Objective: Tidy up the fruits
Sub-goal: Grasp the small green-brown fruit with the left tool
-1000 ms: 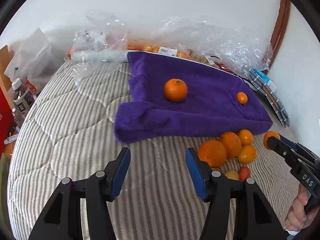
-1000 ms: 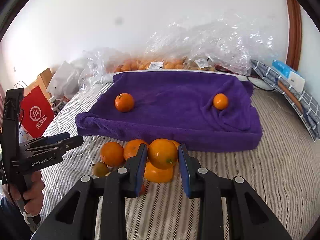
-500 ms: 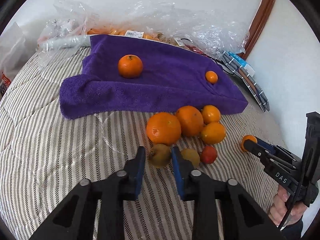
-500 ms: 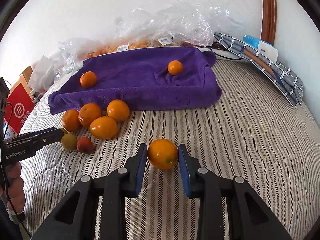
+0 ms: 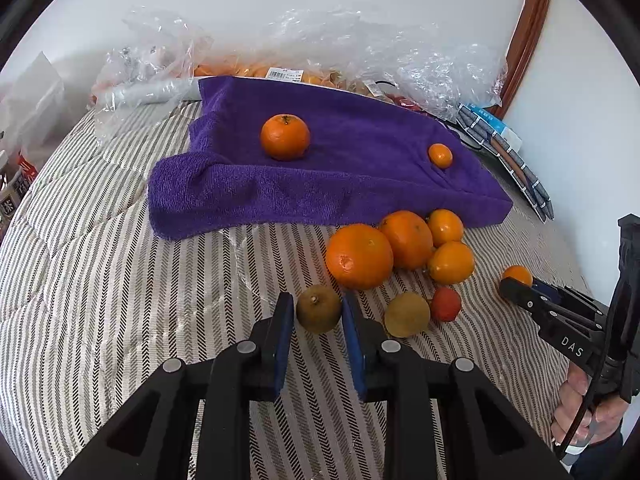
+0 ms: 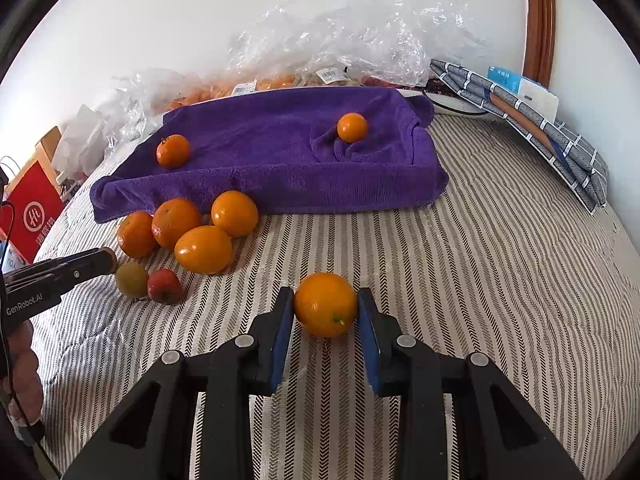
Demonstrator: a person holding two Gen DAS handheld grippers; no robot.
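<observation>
My left gripper [image 5: 318,310] is shut on a small brown-green fruit [image 5: 319,309], low over the striped bedcover. My right gripper [image 6: 325,306] is shut on a small orange [image 6: 325,304] near the bedcover; it also shows in the left wrist view [image 5: 517,275]. A pile of oranges [image 5: 359,256] lies before the purple towel [image 5: 336,168], with a second brown-green fruit [image 5: 406,314] and a small red fruit [image 5: 445,304]. On the towel sit a mandarin [image 5: 285,137] and a tiny orange [image 5: 440,155]. The left gripper's tip shows in the right wrist view [image 6: 100,260].
Clear plastic bags [image 5: 360,52] with more fruit lie behind the towel by the wall. Folded checked cloth and a box [image 6: 528,108] lie at the right. A red bag [image 6: 30,212] stands off the bed's left edge.
My left gripper closed from wide open onto the brown-green fruit beside the pile. My right gripper carried its orange away from the pile to the right and down toward the bedcover.
</observation>
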